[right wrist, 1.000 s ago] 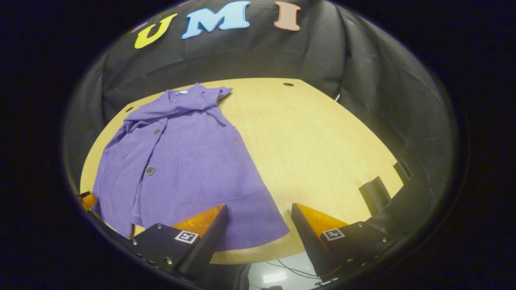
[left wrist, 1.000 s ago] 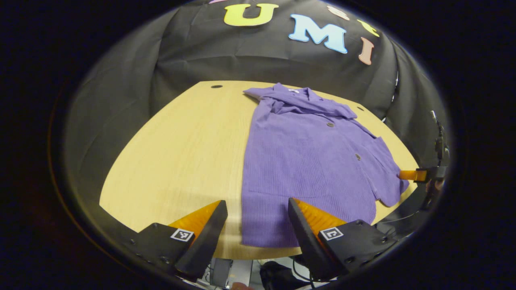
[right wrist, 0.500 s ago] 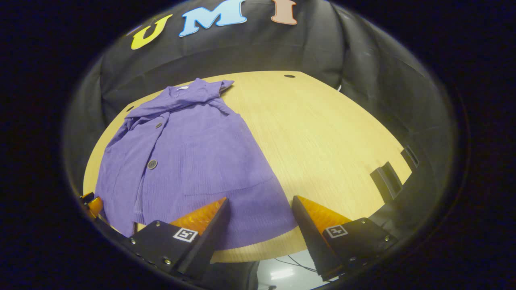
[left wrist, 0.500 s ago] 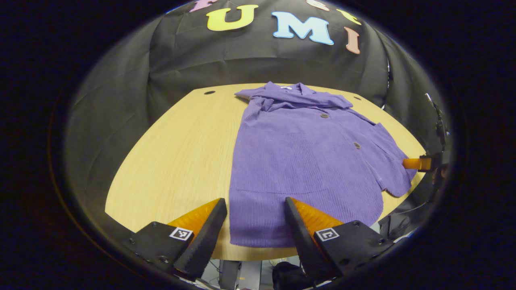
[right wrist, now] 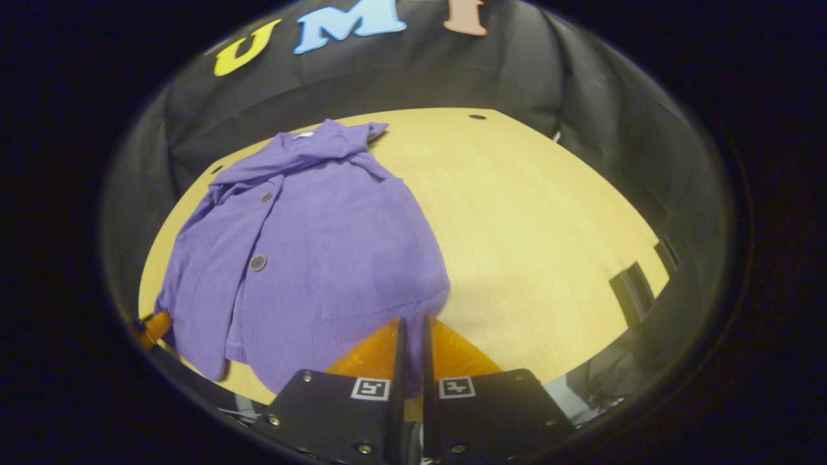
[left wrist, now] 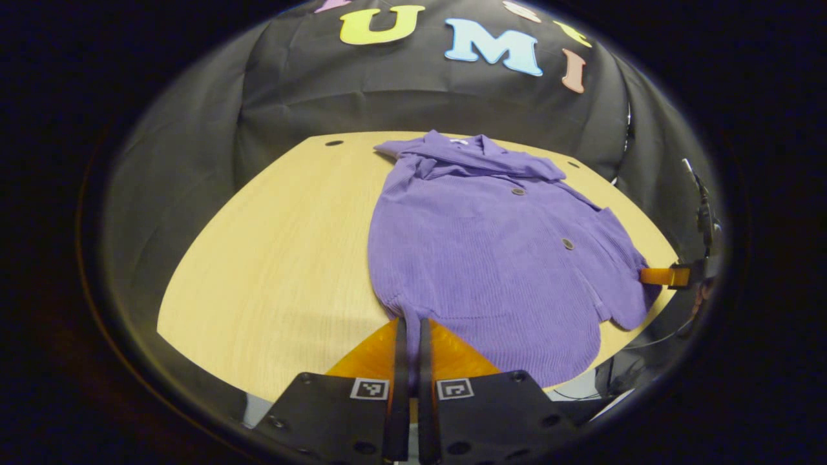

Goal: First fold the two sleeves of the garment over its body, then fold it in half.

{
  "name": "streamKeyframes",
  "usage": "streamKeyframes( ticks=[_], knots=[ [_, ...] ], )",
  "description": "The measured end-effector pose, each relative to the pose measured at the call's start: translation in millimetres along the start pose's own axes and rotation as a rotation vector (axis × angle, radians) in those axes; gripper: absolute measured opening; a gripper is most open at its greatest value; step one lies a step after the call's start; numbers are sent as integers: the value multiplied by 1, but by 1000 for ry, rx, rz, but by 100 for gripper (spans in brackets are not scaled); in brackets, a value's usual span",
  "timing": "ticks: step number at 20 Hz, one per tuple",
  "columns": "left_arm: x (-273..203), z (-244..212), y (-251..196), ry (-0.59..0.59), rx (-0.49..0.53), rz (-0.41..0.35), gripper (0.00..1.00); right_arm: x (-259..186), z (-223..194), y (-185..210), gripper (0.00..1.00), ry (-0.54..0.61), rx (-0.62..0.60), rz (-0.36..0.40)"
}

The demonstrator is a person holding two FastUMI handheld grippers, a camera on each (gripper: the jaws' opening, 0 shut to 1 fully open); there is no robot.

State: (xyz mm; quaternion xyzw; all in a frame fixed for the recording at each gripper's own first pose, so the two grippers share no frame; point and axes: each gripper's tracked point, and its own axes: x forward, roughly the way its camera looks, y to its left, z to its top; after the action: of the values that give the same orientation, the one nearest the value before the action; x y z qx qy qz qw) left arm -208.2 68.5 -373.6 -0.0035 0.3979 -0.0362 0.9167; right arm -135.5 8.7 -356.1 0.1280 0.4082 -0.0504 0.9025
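A purple ribbed button-front garment [left wrist: 491, 258] lies flat on the light wooden table [left wrist: 278, 245], collar at the far end, hem toward me. In the left gripper view my left gripper [left wrist: 408, 326] is shut on the hem's near left corner, and the cloth puckers at the fingertips. In the right gripper view the garment [right wrist: 310, 245] spreads to the left, and my right gripper [right wrist: 413, 323] is shut on the hem's near right corner. The right gripper [left wrist: 662, 276] also pokes in at the garment's far right edge. The left gripper [right wrist: 152, 326] peeks in at the lower left.
Small round holes [left wrist: 334, 143] [right wrist: 477, 117] mark the table's far corners. Two dark brackets [right wrist: 630, 290] sit at the table's right edge. Bare wood [right wrist: 536, 219] stretches right of the garment. A cable stand [left wrist: 704, 213] rises past the right edge.
Both grippers were open over the hem and have shut on it. The hem corners are now pinched and drawn inward, rounding the garment's lower edge.
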Motion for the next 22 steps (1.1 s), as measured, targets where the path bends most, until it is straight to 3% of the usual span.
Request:
streamKeyframes(
  ticks=[2, 3, 9, 15, 22],
  knots=[
    [2, 4, -2, 16, 11, 5, 8, 0, 6, 1, 16, -4, -16, -9],
    [2, 3, -6, 18, 9, -6, 7, -3, 3, 2, 4, 9, -18, -8],
    [-10, 19, -14, 7, -76, -89, 7, -15, 19, 11, 2, -26, 4, 24],
    [-33, 85, -30, -100, -140, -192, 7, -49, 72, 27, 2, -140, 85, 131],
    [-33, 168, -38, -198, -181, -224, 7, -58, 140, 56, 0, -210, 57, 240]
  ],
)
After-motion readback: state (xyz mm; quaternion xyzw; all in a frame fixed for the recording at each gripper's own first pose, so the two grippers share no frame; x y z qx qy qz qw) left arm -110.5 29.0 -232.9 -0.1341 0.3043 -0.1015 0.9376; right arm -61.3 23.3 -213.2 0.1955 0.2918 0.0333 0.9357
